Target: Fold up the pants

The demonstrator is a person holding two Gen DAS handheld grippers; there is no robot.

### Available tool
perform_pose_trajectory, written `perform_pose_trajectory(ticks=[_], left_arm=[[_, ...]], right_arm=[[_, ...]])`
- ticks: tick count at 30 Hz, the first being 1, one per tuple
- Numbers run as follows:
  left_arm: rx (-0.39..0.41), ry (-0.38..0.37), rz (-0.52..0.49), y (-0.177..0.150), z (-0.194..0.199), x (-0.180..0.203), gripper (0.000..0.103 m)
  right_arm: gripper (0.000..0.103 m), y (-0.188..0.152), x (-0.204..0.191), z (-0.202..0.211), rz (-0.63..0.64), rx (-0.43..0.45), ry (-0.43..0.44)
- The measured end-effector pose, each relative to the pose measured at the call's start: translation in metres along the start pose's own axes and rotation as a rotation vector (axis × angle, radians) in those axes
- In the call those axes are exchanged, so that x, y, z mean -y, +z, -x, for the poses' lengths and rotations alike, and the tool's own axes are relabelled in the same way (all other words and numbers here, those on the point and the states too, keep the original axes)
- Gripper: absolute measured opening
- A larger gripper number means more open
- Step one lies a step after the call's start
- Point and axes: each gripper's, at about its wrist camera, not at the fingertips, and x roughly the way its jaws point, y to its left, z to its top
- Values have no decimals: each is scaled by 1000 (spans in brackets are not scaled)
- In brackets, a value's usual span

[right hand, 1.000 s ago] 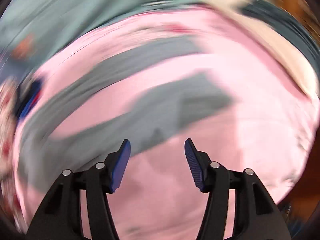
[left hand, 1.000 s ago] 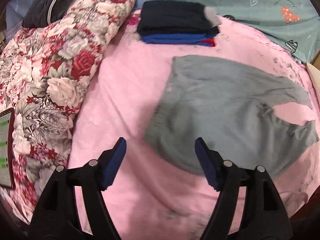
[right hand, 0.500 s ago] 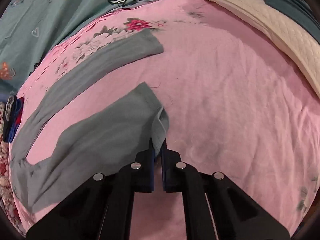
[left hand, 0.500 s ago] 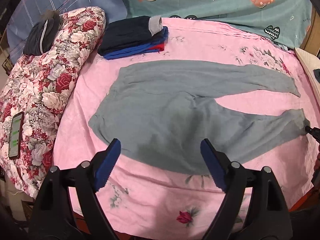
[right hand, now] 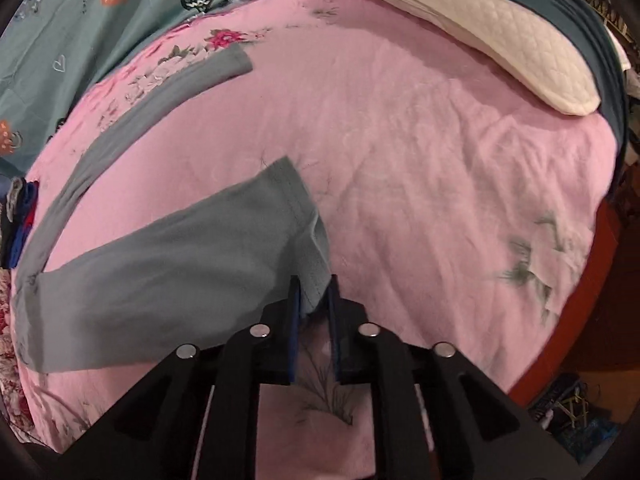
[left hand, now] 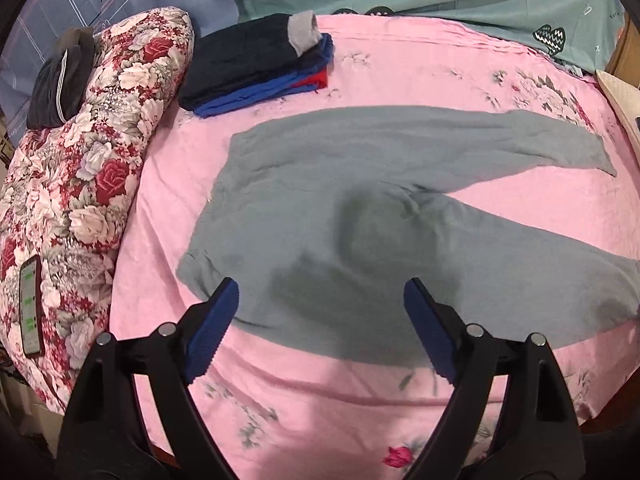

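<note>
The grey pants [left hand: 360, 216] lie spread flat on the pink flowered bedsheet [left hand: 400, 80], the waistband toward the flowered quilt [left hand: 80, 168] and the two legs stretched away from it and parted in a V shape. No fold is made yet, as far as I can judge: both legs lie in a single layer and well apart at the hems, so the whole folding is left to do. The right gripper [right hand: 314, 300] is at the hem of the nearer leg [right hand: 308, 240]. Its jaws have just been opening a little and now stand narrow, with a corner of the hem between them; the cloth looks loose there, not pressed, so I read it as a grip being let go or adjusted. The left gripper [left hand: 320, 320] hangs above the waist side of the pants with its jaws wide apart and nothing between them; they have just been opening further. The likely first fold is to lay one leg upon the other. Behind the pants is a stack of folded clothes [left hand: 256, 68], dark and blue, and on the quilt lies a phone [left hand: 31, 312]. A white pillow [right hand: 500, 32] is at the far corner in the right wrist view.
</note>
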Motion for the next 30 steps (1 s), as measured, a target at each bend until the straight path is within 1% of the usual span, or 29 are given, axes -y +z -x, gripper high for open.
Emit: perform_pose_trajectory(ticks=[1,2,4,5,7,8,10,11,12,16,18,20,21,23,25,27,30], left_arm=[[9,-2,-1,3,-1,-8,86],[17,0,-2,5,-2,-15,86],[31,11,4,11,-8,-38,86],[33,13,10,14,-11,-48,86],[36,2,29,24,-20,-75,86],[41,-5,39,28,-25,-88,86],[50,-27,55,43,-39,-114,86],[50,-38,60,50,-45,-121,86],[47,-59,67,59,-55,-131,86],[19,-132,102,94,-96,-150,85],[10,-157,99,111,-116,-149,80],[-7,-178,94,125,-137,-147,76],[-20,-178,96,129,-145,-146,70],[-42,-185,96,136,-160,-144,62],[-65,-194,84,141,-174,-141,61],[-82,-193,50,144,-185,-137,61],[-109,-184,0,146,-200,-132,61]], right_arm=[[28,2,-1,10,-39,35,-17],[31,4,-4,18,-55,61,-21],[32,9,-21,33,-44,103,-44],[32,12,-34,37,-24,117,-38],[32,16,-67,45,35,141,-7],[32,19,-91,46,77,145,17],[32,23,-146,48,181,146,99],[32,24,-168,47,226,144,130],[32,27,-199,45,294,138,170],[32,35,-312,36,543,85,339],[32,40,-365,22,665,53,397],[32,48,-410,2,761,9,419],[32,51,-433,-10,814,-18,430],[32,56,-475,-33,926,-68,438],[32,52,-506,-48,1025,-95,437],[32,52,-534,-68,1122,-137,446],[32,46,-560,-95,1237,-193,451]])
